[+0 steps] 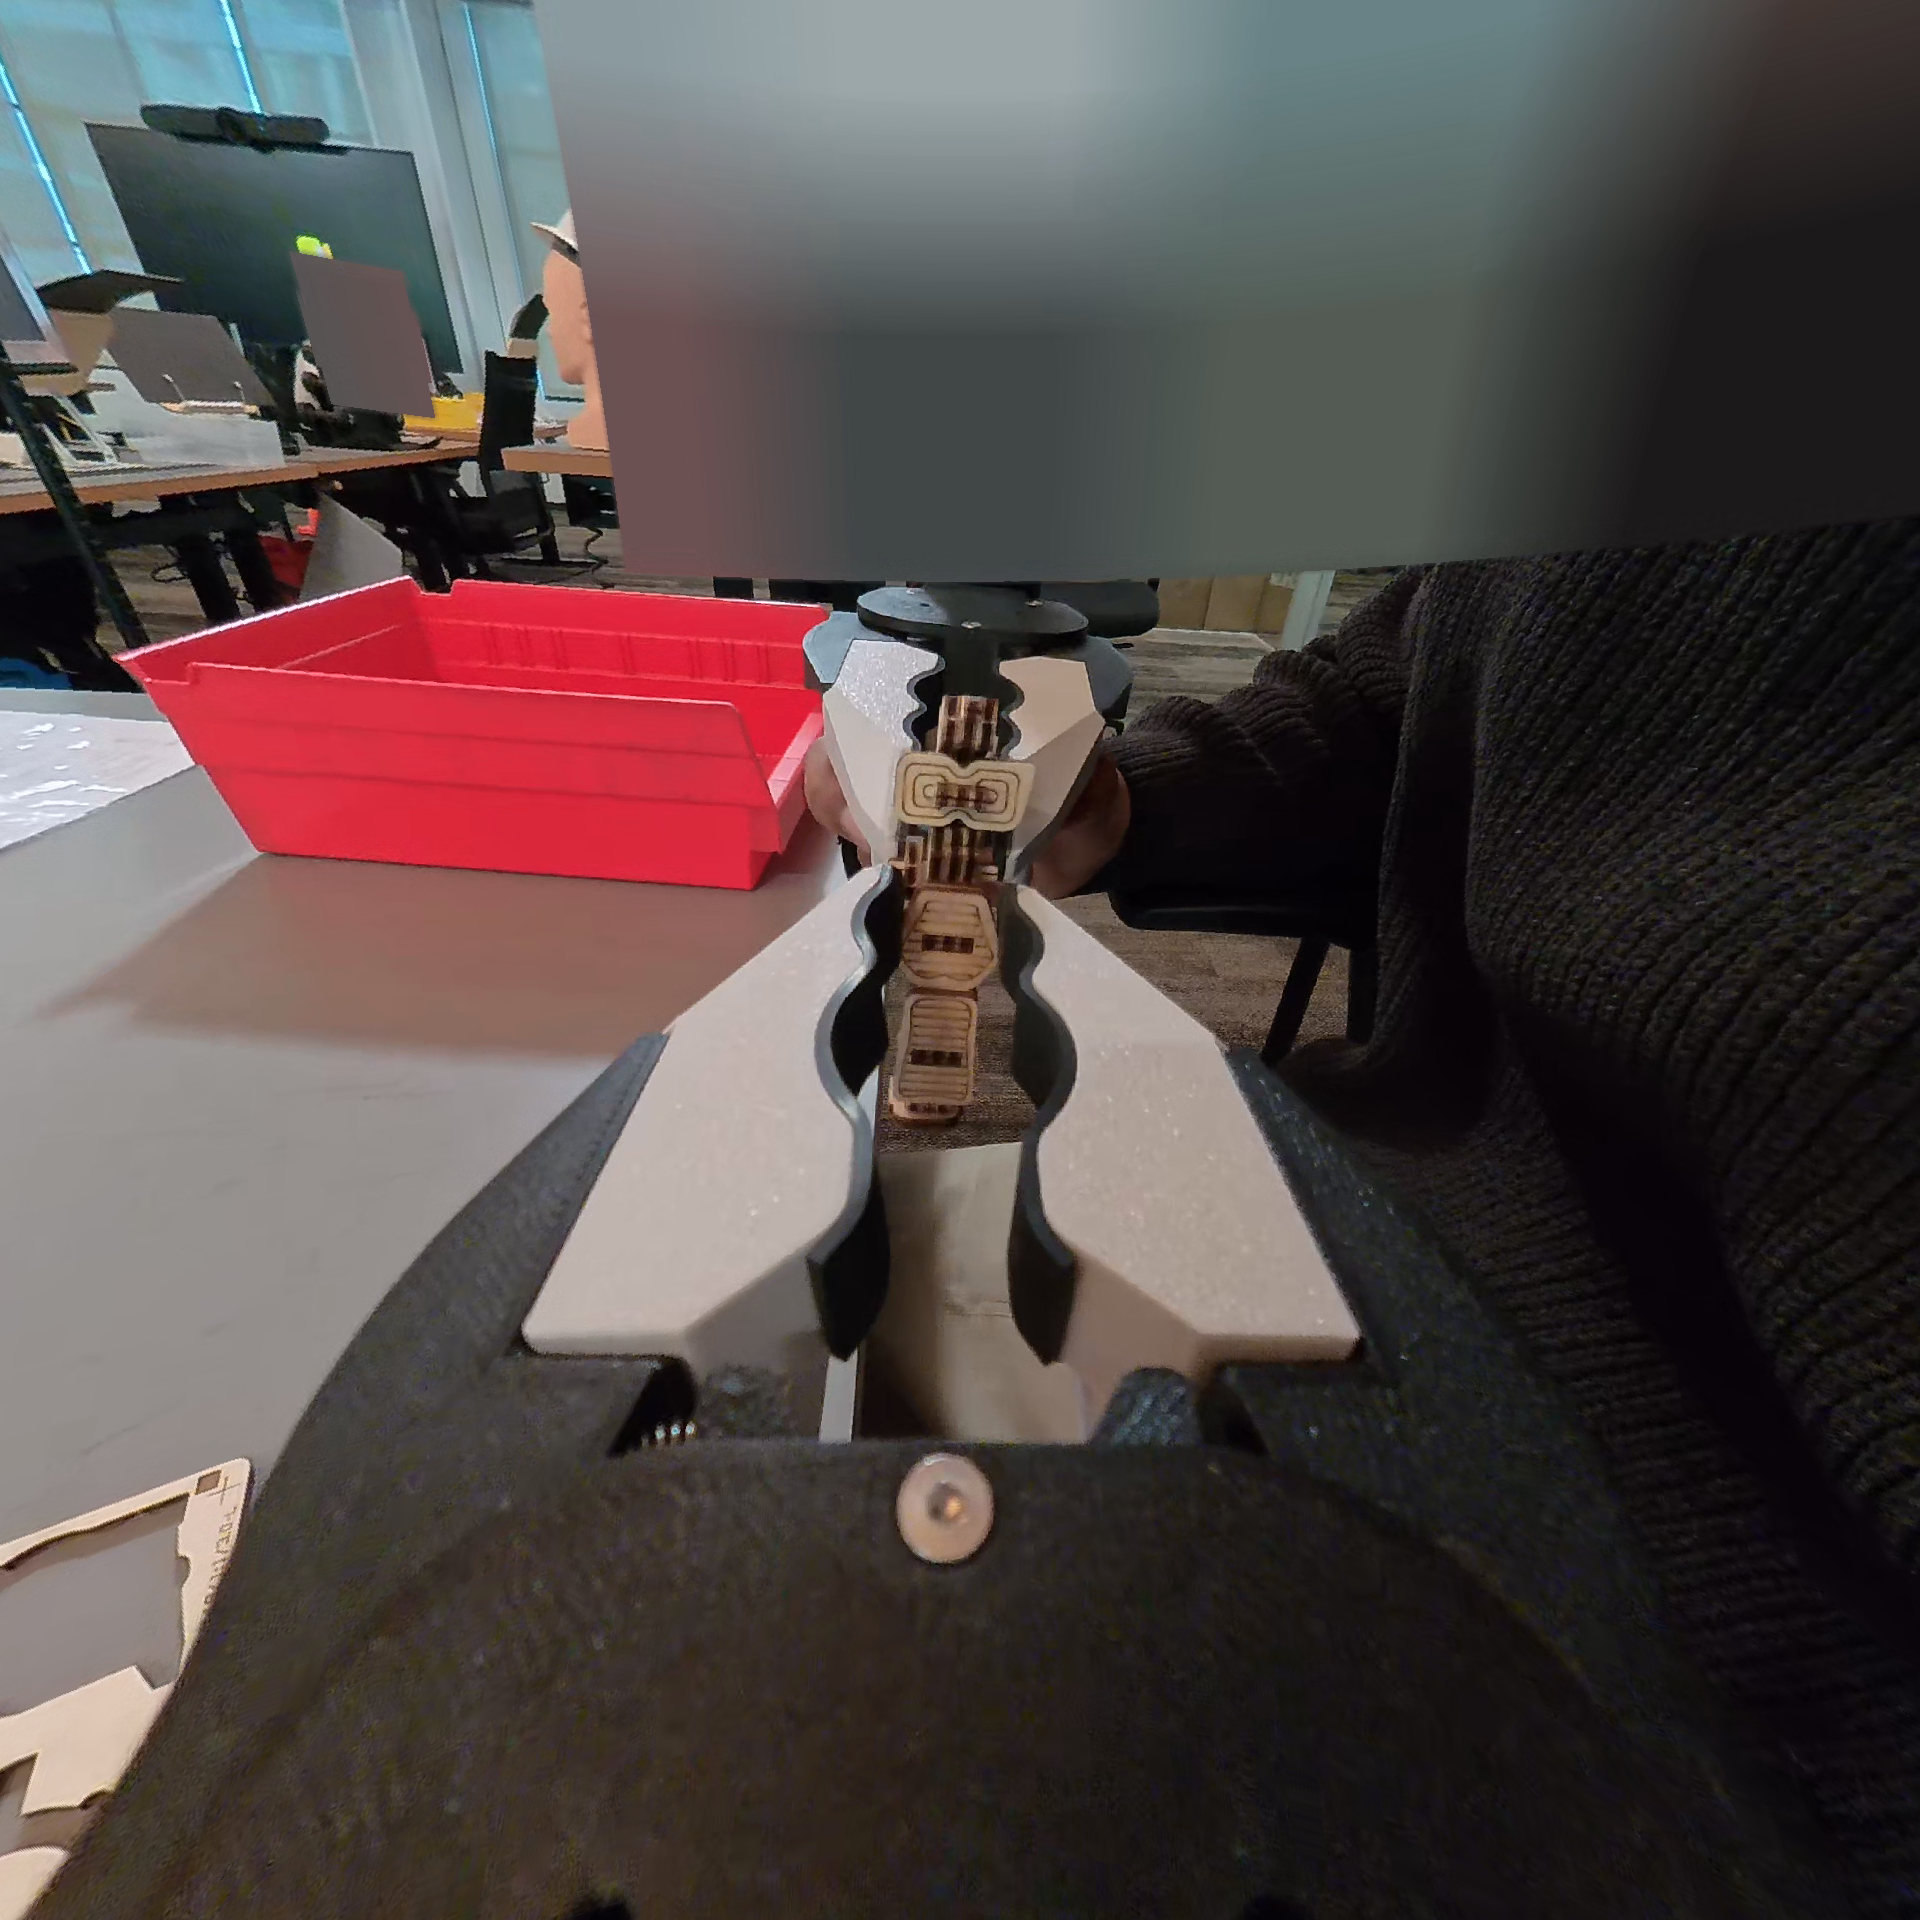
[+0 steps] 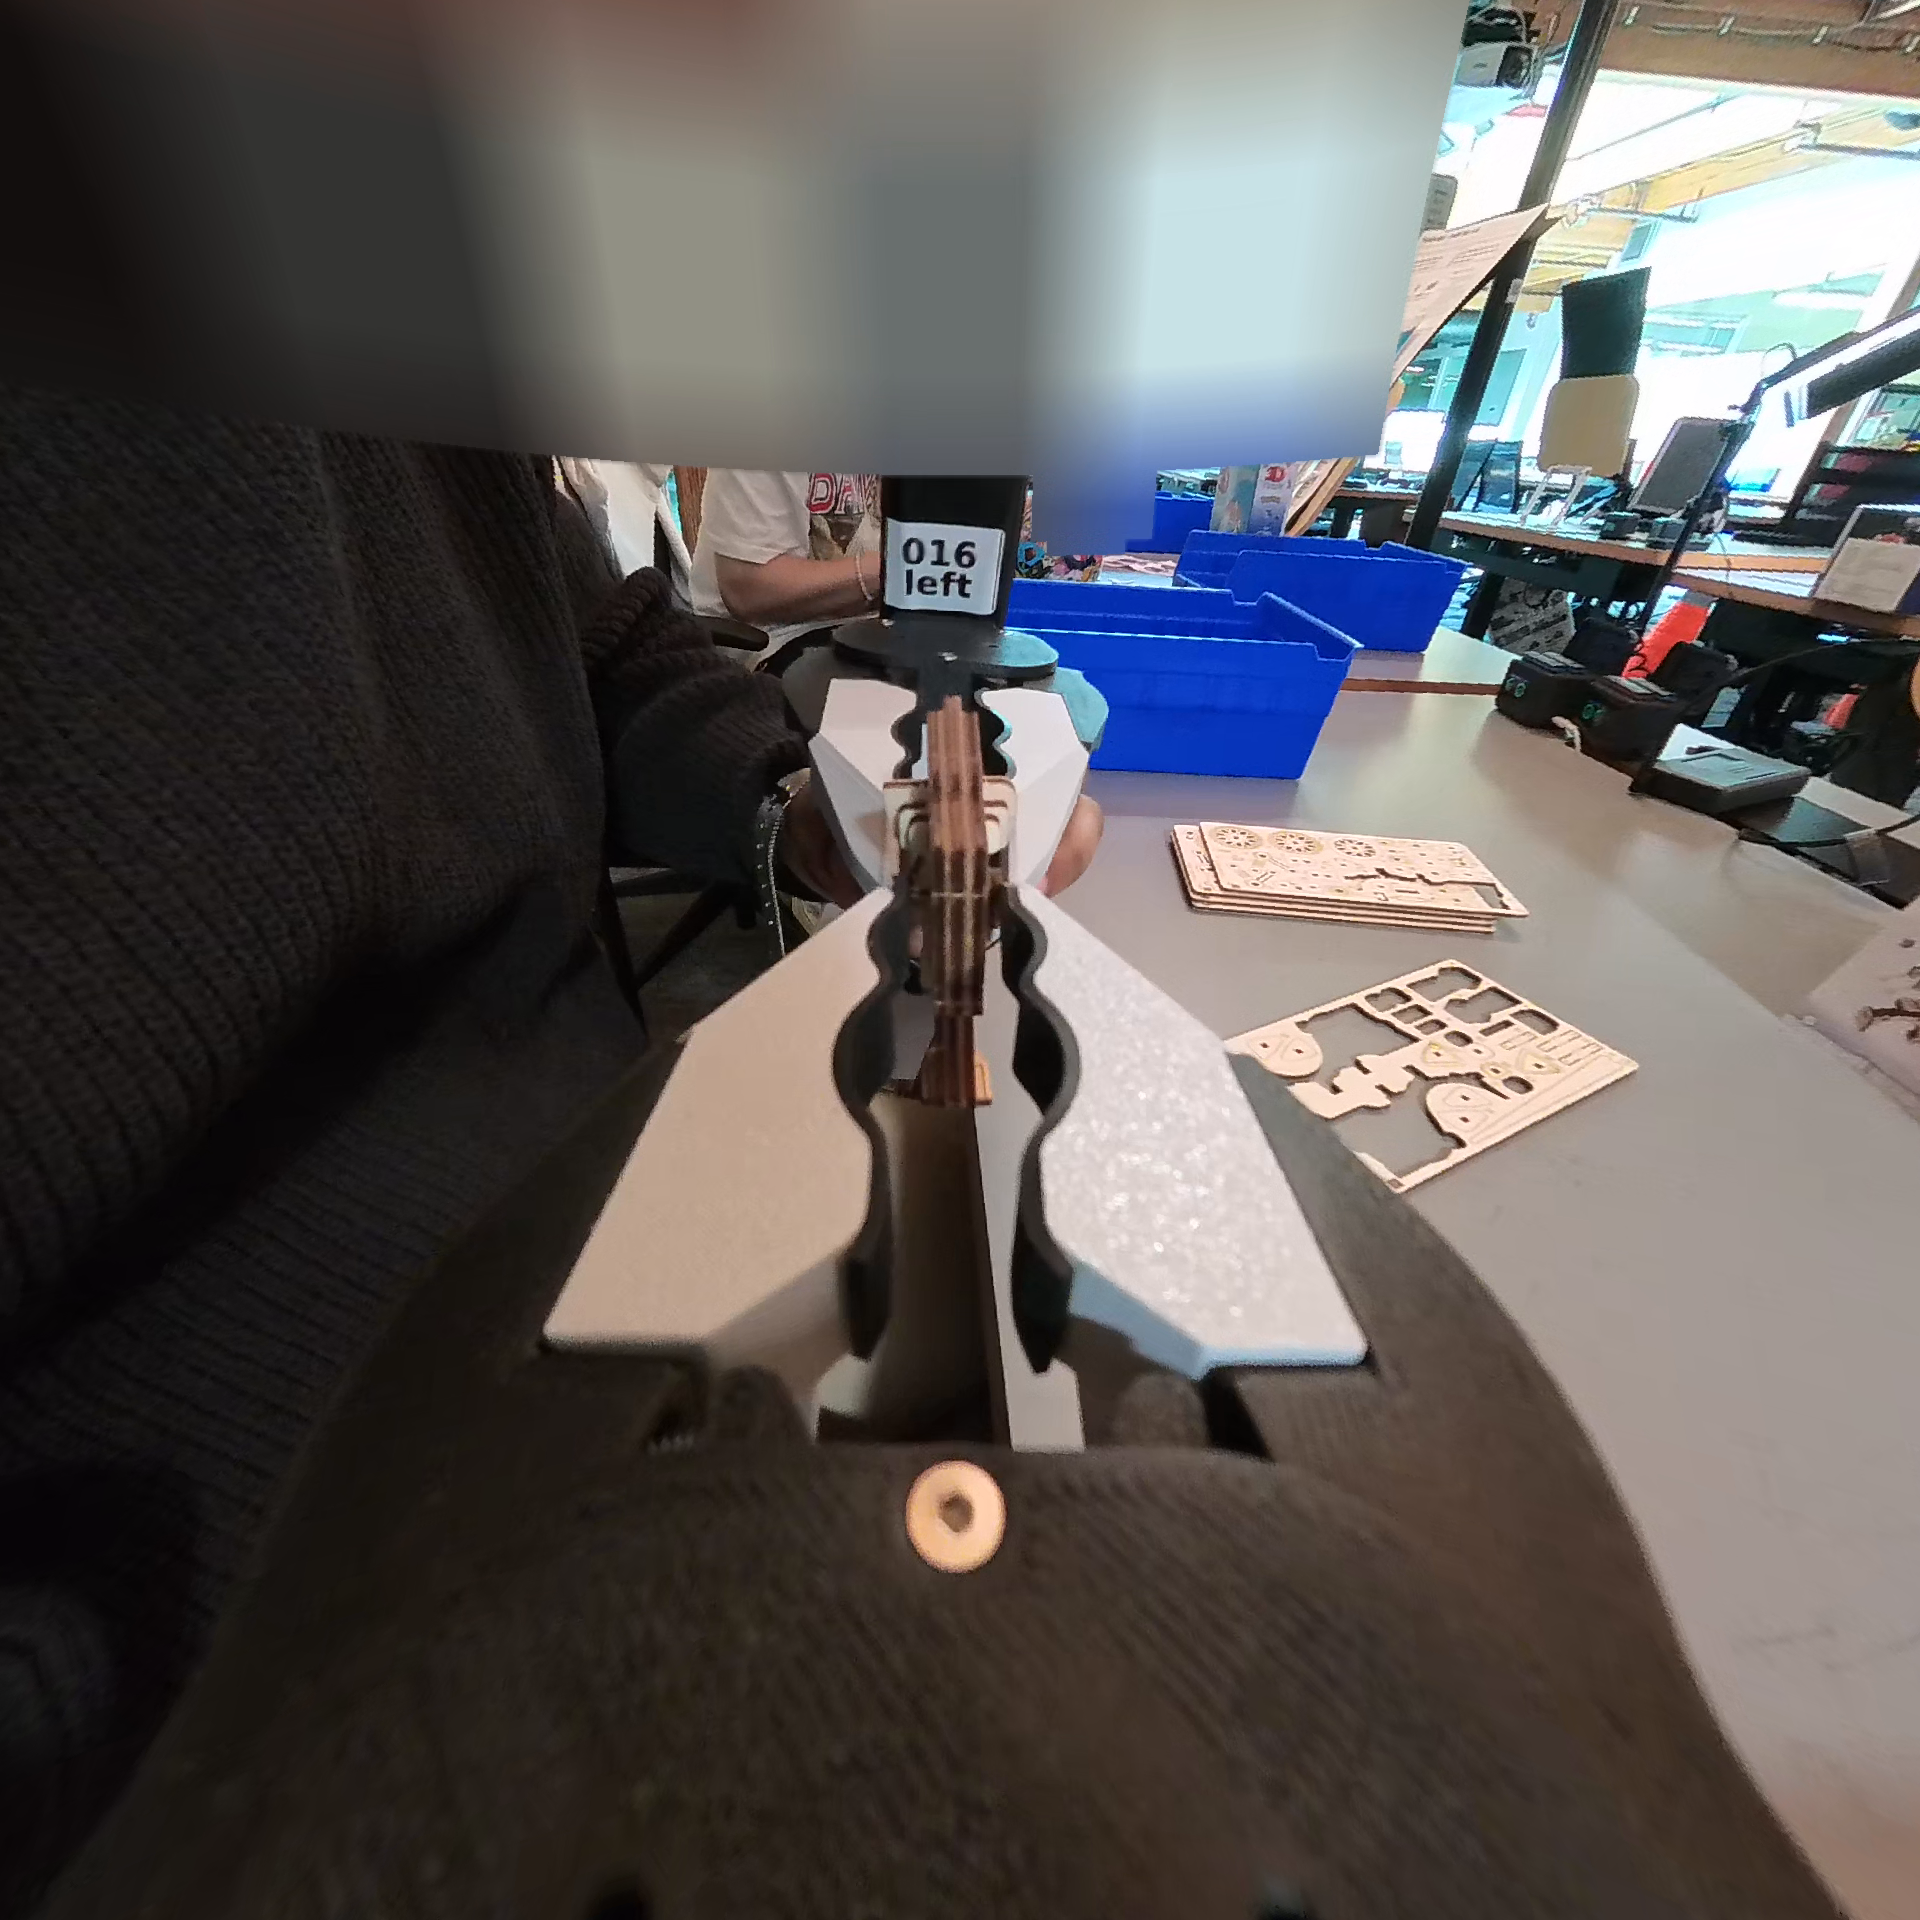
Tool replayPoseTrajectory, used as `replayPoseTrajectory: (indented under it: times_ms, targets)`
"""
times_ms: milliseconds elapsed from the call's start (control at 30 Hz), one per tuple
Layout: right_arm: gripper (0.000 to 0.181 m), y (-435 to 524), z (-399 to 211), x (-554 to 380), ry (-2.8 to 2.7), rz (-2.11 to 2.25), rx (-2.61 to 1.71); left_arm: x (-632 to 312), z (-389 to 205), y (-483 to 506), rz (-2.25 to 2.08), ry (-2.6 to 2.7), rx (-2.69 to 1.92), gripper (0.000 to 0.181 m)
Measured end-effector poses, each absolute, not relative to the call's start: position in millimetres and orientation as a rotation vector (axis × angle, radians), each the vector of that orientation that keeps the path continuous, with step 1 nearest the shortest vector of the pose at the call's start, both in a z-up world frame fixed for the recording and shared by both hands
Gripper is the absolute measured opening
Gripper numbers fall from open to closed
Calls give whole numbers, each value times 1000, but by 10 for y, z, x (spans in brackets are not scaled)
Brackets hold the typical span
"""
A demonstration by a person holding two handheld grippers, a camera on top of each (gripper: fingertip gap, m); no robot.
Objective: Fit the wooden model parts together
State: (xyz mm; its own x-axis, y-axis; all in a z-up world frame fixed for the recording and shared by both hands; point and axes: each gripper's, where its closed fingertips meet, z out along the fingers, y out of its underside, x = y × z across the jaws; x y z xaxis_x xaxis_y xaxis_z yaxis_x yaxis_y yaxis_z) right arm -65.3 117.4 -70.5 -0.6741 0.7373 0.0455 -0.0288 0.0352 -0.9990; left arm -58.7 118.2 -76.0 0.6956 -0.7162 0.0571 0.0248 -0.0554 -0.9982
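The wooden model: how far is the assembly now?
Done: several layered parts already form one model. In hand: the left gripper and right gripper both clamp it, facing each other above the table edge. Left: a partly emptied sheet and a stack of sheets lie on the table.

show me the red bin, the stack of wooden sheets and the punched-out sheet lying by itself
red bin [image 1: 499, 790], left wrist view, on its front wall
stack of wooden sheets [image 2: 1340, 868], right wrist view, on the top sheet's face
punched-out sheet [image 2: 1455, 1070], right wrist view, on a solid strip between the cut-outs
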Motion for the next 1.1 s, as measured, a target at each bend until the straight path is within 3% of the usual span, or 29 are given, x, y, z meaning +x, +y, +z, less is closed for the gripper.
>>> replayPoseTrajectory:
  times_ms: [1100]
  targets:
    - [16, 1209, -759, -675, -1738, 1670, -812, -616, -819, 1228, -570, 583, -1562, 16]
